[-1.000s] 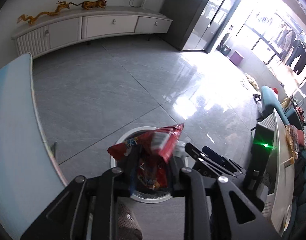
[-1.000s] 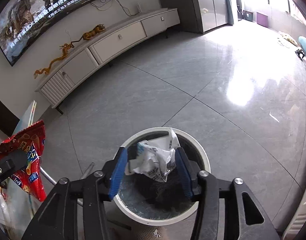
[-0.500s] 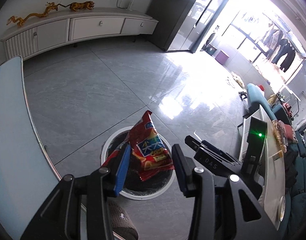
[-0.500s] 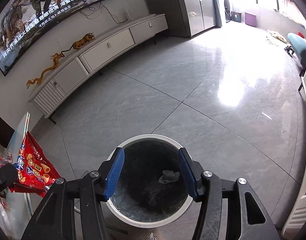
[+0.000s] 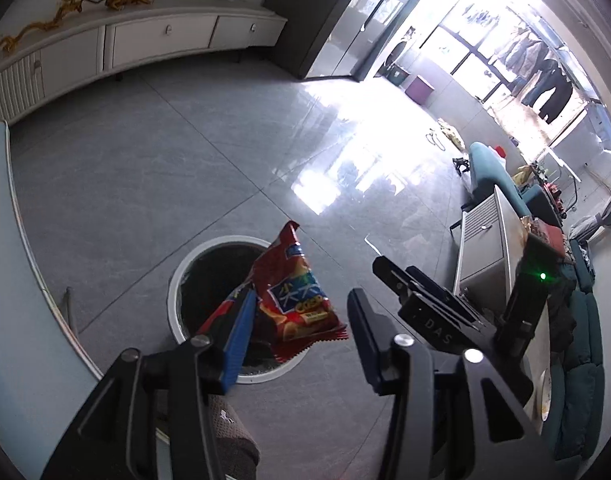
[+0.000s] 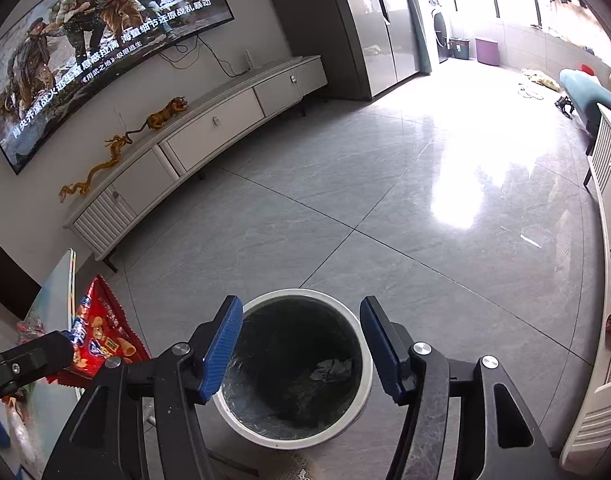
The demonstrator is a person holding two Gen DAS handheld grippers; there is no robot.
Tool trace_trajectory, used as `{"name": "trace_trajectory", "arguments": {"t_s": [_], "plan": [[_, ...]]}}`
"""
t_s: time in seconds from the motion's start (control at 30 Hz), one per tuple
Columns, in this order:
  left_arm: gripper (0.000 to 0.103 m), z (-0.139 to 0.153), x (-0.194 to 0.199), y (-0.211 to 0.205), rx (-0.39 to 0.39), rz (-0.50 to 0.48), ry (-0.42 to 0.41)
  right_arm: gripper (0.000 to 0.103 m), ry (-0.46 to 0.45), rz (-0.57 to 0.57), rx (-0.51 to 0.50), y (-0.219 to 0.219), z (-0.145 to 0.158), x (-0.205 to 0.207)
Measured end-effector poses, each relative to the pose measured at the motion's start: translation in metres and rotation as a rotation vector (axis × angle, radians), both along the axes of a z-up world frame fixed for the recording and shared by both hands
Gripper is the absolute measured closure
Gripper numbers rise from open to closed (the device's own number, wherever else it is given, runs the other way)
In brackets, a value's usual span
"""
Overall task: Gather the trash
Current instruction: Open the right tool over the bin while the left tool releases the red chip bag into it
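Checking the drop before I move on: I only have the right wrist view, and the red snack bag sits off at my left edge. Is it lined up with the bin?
Observer: In the left wrist view the red snack bag overlaps the right side of the opening and rim of the bin. I can't judge how high above it hangs.
Operator: Is it gripped?
Observer: No. The jaws of the left gripper are opening. The bag leans against one blue pad, with a clear gap to the other.
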State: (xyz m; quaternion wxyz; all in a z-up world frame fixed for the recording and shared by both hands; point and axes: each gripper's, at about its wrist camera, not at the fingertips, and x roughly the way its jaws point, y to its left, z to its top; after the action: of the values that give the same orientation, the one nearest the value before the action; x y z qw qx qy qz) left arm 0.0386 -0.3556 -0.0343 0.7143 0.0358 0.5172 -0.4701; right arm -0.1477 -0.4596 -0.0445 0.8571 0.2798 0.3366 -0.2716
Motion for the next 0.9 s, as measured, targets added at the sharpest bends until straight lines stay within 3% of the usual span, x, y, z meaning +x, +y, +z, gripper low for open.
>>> {"name": "trace_trajectory", "arguments": {"t_s": [0.07, 0.3, 0.5, 0.7, 0.9], "plan": [[0.038, -0.012, 0.011, -0.011, 0.031, 0.023, 0.050, 0.044, 0.002, -0.007, 0.017, -0.006, -0.007, 0.001], [0.037, -0.059, 0.052, -0.042, 0.090, 0.077, 0.238, 0.044, 0.028, 0.051, 0.092, -0.015, -0.044, 0.019], [0.037, -0.096, 0.067, -0.060, 0.124, 0.099, 0.341, 0.044, 0.029, 0.098, 0.167, -0.023, -0.069, 0.026], [0.037, -0.131, 0.082, -0.077, 0.142, 0.149, 0.426, 0.044, -0.031, 0.226, 0.261, -0.013, -0.082, 0.040], [0.037, -0.137, 0.077, -0.082, 0.118, 0.119, 0.500, 0.044, 0.001, 0.225, 0.276, -0.019, -0.100, 0.055]]}}
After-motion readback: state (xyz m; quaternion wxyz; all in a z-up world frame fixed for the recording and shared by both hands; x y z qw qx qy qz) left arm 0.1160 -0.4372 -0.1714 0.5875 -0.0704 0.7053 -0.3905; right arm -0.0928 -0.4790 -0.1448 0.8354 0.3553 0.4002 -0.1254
